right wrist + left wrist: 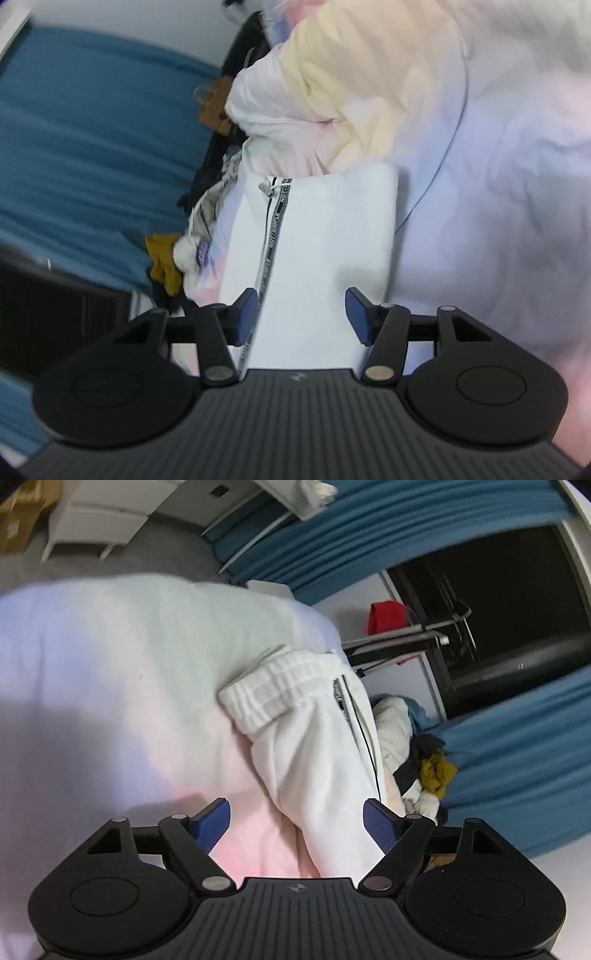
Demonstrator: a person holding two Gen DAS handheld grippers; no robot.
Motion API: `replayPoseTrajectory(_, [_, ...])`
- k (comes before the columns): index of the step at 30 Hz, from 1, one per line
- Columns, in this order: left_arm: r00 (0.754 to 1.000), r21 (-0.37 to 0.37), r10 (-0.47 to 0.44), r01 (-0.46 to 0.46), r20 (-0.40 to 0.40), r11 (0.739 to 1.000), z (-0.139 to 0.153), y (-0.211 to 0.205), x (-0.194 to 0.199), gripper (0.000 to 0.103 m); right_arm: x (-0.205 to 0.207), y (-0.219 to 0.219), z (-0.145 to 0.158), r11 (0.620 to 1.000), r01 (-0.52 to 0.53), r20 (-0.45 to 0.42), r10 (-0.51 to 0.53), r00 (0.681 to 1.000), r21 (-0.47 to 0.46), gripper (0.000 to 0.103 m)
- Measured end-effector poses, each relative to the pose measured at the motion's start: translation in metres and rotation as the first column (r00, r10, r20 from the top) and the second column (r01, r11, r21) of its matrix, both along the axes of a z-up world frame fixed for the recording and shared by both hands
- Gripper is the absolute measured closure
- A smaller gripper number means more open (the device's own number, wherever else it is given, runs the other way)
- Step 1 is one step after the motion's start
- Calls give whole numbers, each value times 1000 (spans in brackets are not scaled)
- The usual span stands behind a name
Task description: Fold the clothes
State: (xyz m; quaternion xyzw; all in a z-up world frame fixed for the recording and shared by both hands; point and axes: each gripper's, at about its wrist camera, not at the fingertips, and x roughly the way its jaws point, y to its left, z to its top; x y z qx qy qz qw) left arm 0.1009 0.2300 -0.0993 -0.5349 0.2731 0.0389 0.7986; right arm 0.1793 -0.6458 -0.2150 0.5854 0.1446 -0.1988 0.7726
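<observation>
White sweatpants (pixel 317 746) with a ribbed elastic waistband and a thin black side stripe lie folded on a pale bedsheet (pixel 110 672). My left gripper (pixel 295 806) hangs over their near end, open, with its blue pads (pixel 214 823) clear of the cloth on both sides. In the right wrist view the same sweatpants (pixel 332 236) appear as a flat white rectangle with a lettered black stripe and a drawstring knot. My right gripper (pixel 300 295) is open above them; the left pad sits near the stripe and is not pressing on it.
A pile of loose clothes (pixel 428 768), with a mustard-yellow piece, lies past the bed's edge by blue curtains (pixel 517 760). A crumpled pastel duvet (pixel 332 92) lies beyond the sweatpants. A dark window (pixel 498 609), a red item (pixel 386 616) and a white cabinet (pixel 107 520) stand farther off.
</observation>
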Motion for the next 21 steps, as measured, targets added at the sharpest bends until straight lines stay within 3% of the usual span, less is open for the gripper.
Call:
replayPoseTrajectory(2, [1000, -58, 0, 0, 8, 998, -13, 4, 7, 23, 3, -2, -6, 998, -48, -25, 47, 999, -34, 48])
replayPoseTrajectory(6, [1000, -122, 1, 2, 27, 993, -36, 4, 26, 23, 13, -14, -30, 997, -69, -65, 71, 995, 30, 47])
replayPoseTrajectory(11, [995, -77, -13, 21, 103, 997, -42, 0, 55, 24, 29, -27, -54, 997, -75, -50, 77, 996, 30, 48])
replayPoseTrajectory(13, [990, -52, -21, 28, 136, 998, -42, 0, 69, 25, 36, -31, -56, 997, -67, 15, 68, 998, -22, 47])
replayPoseTrajectory(18, [985, -43, -18, 26, 172, 999, -50, 2, 98, 28, 57, -32, -67, 986, -52, 62, 62, 996, -156, 47])
replayPoseTrajectory(21, [985, -43, -9, 17, 171, 999, -51, 3, 106, 41, 70, -21, -67, 960, -48, 10, 53, 999, -275, 55])
